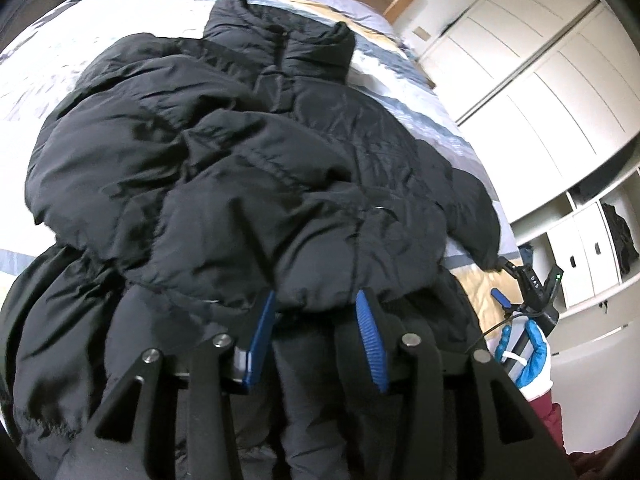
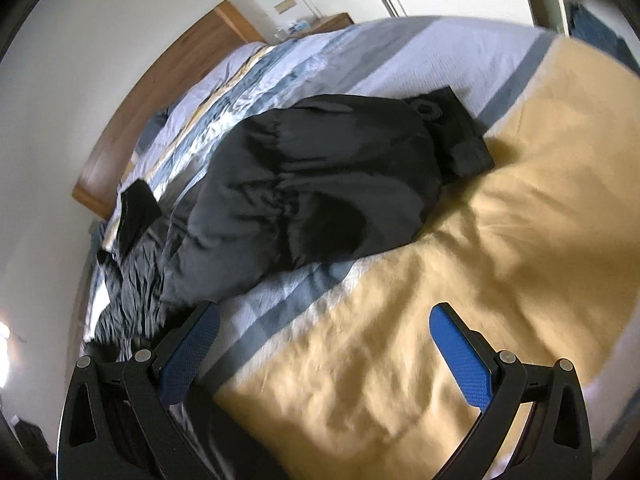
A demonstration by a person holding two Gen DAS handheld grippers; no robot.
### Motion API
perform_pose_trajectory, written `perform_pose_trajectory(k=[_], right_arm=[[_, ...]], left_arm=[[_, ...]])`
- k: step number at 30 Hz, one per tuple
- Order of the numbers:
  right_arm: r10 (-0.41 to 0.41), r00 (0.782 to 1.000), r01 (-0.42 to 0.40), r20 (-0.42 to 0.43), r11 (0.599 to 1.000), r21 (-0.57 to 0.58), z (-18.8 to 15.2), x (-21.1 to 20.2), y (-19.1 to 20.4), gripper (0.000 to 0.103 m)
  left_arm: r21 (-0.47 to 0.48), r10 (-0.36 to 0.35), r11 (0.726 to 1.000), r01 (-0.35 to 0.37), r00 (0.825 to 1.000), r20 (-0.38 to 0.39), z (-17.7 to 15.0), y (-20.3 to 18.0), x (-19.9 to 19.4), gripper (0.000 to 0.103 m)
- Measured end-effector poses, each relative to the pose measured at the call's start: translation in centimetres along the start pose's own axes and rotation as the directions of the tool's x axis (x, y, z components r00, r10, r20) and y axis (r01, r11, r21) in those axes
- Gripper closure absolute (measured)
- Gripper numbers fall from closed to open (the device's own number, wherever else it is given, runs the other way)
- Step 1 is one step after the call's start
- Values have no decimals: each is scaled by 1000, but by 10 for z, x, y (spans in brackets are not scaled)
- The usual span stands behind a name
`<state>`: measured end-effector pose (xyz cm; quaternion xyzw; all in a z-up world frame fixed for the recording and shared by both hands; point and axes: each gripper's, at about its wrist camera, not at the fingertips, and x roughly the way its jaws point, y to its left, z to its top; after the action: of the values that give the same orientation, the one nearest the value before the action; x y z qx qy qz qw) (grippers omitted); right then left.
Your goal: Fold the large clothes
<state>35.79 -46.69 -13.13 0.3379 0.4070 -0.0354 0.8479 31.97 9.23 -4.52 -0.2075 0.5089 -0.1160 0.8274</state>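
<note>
A large black puffer jacket (image 1: 248, 152) lies on the bed, collar at the far end, one sleeve folded across its front. My left gripper (image 1: 316, 300) has its blue pads either side of a bunched fold of the jacket's hem, gripping it. In the right wrist view the jacket (image 2: 304, 192) lies ahead to the left, a cuffed sleeve (image 2: 464, 136) reaching right. My right gripper (image 2: 324, 320) is wide open and empty above the bedspread, apart from the jacket. It also shows in the left wrist view (image 1: 520, 292), next to a sleeve end.
The bed has a striped bedspread (image 2: 500, 220) of yellow, grey and white bands. A wooden headboard (image 2: 168, 92) stands at the far end. White wardrobe doors (image 1: 540, 80) and open shelves (image 1: 592, 240) line the right side.
</note>
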Motion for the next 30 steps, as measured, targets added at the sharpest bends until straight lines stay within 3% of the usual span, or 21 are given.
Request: perform_pose_trajectory(k=[9, 16, 19, 24, 27, 30], right_arm=[[105, 994, -104, 4, 983, 149, 25, 39, -33, 0], [219, 972, -234, 85, 933, 272, 49, 51, -56, 1], [240, 966, -258, 98, 921, 293, 55, 53, -62, 25], [274, 955, -297, 114, 891, 343, 58, 56, -76, 78], [287, 947, -318, 143, 894, 315, 63, 50, -74, 92], [302, 937, -336, 175, 916, 217, 77, 32, -50, 95]], left_arm=[[-55, 62, 997, -62, 998, -10, 1, 18, -1, 63], [-56, 89, 994, -89, 996, -8, 4, 18, -5, 63], [-54, 89, 995, -89, 996, -8, 3, 17, -6, 63], [-43, 90, 995, -90, 996, -13, 1, 15, -6, 63], [-47, 84, 995, -84, 996, -11, -1, 16, -8, 63], [-61, 73, 995, -73, 997, 3, -4, 19, -15, 63]])
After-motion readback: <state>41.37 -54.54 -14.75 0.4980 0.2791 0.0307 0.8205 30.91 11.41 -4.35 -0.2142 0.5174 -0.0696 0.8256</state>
